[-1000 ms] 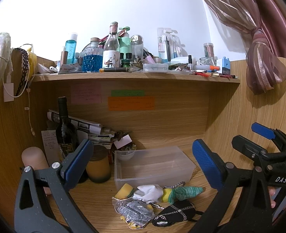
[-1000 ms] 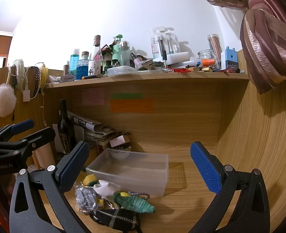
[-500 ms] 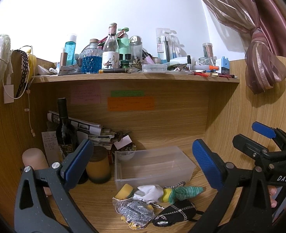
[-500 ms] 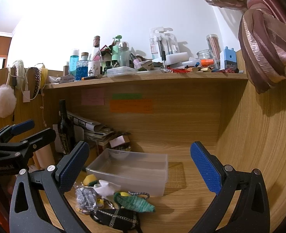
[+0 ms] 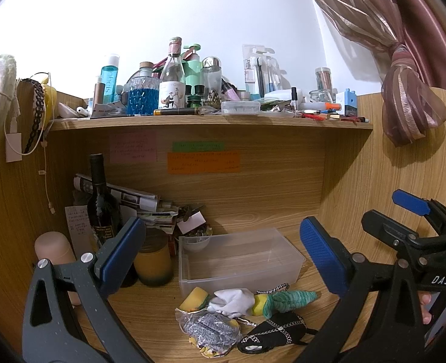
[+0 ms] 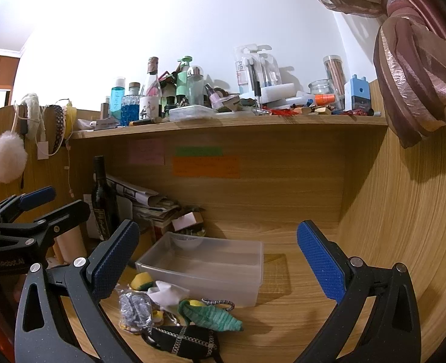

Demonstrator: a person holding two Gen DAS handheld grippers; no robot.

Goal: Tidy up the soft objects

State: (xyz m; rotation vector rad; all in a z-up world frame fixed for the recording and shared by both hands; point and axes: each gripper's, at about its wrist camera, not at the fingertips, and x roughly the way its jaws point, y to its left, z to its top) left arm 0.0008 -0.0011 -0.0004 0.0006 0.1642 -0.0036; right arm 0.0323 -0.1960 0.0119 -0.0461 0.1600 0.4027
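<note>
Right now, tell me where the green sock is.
The green sock lies on the desk just in front of the clear bin, right of the white cloth and behind the black pouch.

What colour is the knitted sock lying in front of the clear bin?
Green, with lighter streaks; the sock shows best in the right wrist view.

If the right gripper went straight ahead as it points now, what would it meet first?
Probably the clear plastic bin, which sits between the open right gripper fingers; depth is unclear, so it might pass above it and reach the desk's back panel.

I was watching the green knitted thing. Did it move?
No. The green knitted thing lies just in front of the clear box, exactly as before.
</note>
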